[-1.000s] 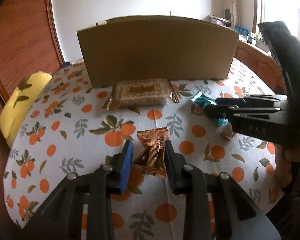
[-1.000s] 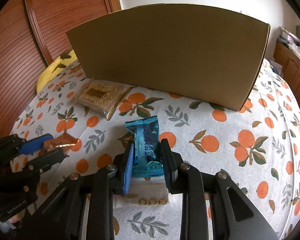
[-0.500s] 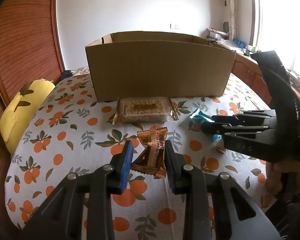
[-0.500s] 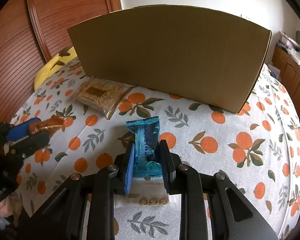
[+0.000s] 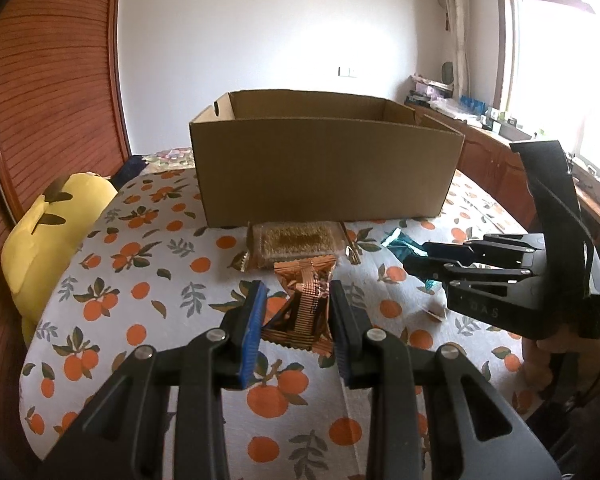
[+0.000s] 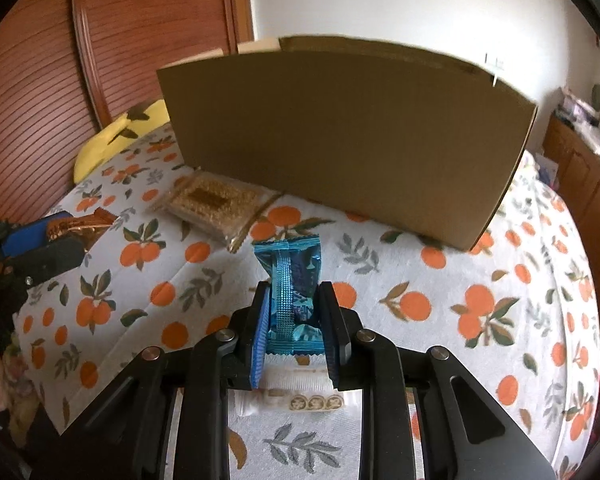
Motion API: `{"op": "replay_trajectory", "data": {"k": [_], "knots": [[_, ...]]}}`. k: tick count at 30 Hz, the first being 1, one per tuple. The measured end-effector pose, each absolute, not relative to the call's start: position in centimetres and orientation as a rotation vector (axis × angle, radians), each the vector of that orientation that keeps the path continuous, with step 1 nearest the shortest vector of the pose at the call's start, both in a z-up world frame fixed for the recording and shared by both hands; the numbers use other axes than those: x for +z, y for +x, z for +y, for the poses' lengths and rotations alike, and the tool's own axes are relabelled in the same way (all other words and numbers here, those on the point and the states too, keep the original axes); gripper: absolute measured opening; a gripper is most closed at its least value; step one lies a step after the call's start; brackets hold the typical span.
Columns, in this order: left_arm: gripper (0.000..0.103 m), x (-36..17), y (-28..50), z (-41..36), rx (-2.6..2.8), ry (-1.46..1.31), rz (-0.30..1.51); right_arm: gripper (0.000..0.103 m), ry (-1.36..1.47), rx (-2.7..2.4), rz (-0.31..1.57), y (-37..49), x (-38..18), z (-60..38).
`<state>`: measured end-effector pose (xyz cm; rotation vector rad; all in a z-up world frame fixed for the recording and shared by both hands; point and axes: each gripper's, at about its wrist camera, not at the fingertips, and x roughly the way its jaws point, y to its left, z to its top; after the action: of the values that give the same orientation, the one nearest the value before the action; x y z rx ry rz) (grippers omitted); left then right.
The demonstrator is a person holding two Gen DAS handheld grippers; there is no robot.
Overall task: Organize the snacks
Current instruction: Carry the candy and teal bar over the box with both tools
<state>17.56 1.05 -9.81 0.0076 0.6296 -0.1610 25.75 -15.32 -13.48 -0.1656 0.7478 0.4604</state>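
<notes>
My left gripper [image 5: 296, 304] is shut on a copper-brown snack packet [image 5: 304, 304] and holds it above the cloth. My right gripper [image 6: 294, 304] is shut on a blue snack packet [image 6: 294, 280], also lifted. The open cardboard box [image 5: 324, 168] stands behind both; in the right wrist view [image 6: 352, 128] its near wall fills the middle. A clear packet of a brown grain bar [image 5: 296, 240] lies on the cloth against the box front, also in the right wrist view [image 6: 212, 204]. The right gripper shows in the left wrist view [image 5: 424, 260], the left gripper in the right wrist view [image 6: 60, 240].
The round table has a white cloth with orange prints [image 5: 148, 280]. A yellow plush pillow [image 5: 52, 232] lies at the left edge. A white packet [image 6: 300, 396] lies under my right gripper. Wooden wall panels [image 5: 40, 80] stand left, low cabinets [image 5: 496, 160] right.
Both grippers have risen with their packets. The box top edge and its inside now show in the left wrist view.
</notes>
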Motion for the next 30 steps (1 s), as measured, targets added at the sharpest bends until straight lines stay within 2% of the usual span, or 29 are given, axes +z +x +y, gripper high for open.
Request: {"op": "replay_trajectory", "data": {"k": [17, 30], "knots": [[0.029, -4.9, 21.4, 2.1, -0.190, 0.003, 0.499, 0.022, -0.196, 0.466, 0.596, 25.4, -7.4, -14.1], [0.029, -2.6, 28.6, 0.8, -0.260, -0.025, 0.434, 0.022, -0.171, 0.428, 0.527, 30.7, -3.8, -15.8]]}}
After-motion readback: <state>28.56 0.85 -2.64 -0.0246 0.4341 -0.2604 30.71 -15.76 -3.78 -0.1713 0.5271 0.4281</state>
